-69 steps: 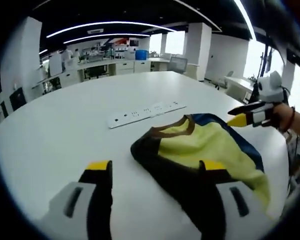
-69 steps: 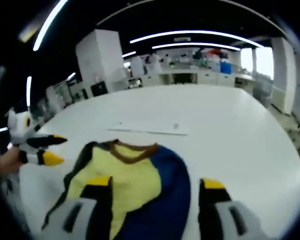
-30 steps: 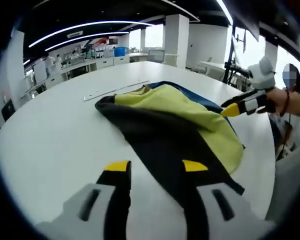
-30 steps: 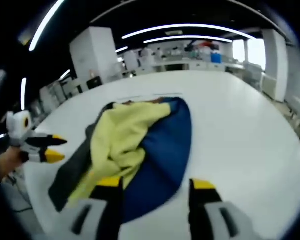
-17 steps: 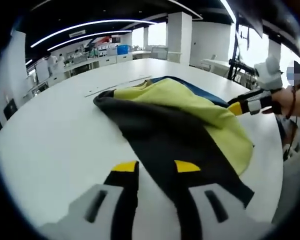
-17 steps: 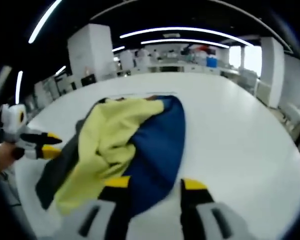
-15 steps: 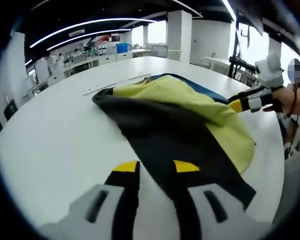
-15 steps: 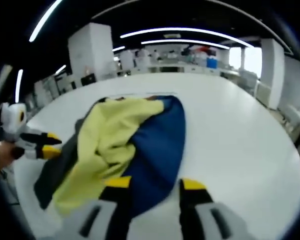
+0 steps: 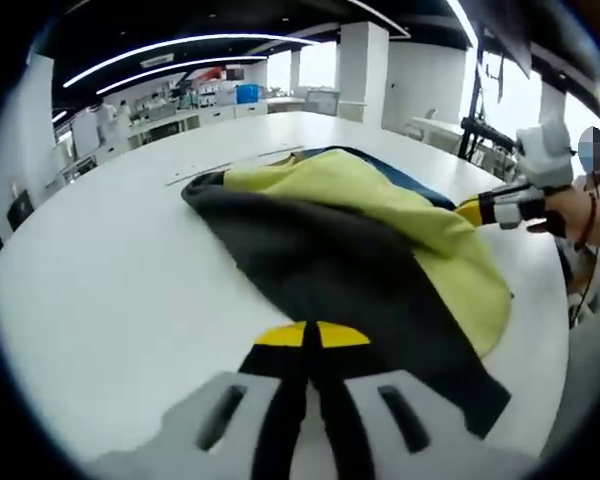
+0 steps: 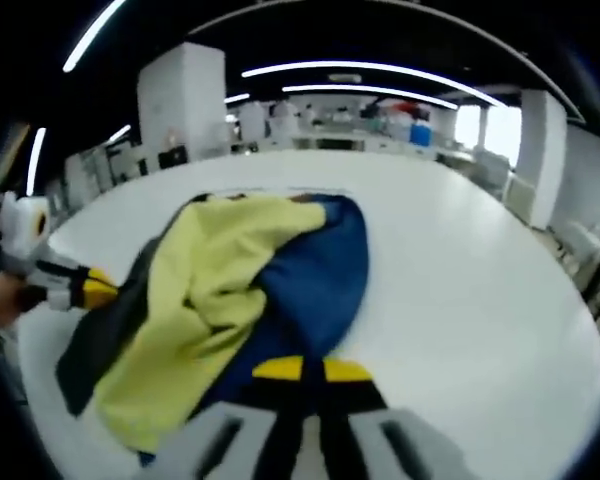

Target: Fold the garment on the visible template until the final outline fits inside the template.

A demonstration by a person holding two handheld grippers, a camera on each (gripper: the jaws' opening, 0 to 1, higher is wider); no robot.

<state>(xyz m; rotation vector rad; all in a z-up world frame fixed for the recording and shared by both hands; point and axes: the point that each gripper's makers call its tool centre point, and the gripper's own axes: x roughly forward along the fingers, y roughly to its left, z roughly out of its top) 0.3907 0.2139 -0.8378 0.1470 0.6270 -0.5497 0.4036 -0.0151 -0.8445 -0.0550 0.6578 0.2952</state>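
While the garment (image 9: 360, 240) lies crumpled on the white bench (image 9: 110, 270), reaching its near edge, both tools are clamped on its hem. The left hand-held gripper (image 9: 311, 335) has its yellow-tipped jaws pressed together on the dark grey panel. The right hand-held gripper (image 10: 312, 369) is likewise clenched, on the blue panel at the near edge. A yellow panel lies bunched between the two. Beyond the collar, a thin white strip (image 9: 230, 166) lies flat on the bench.
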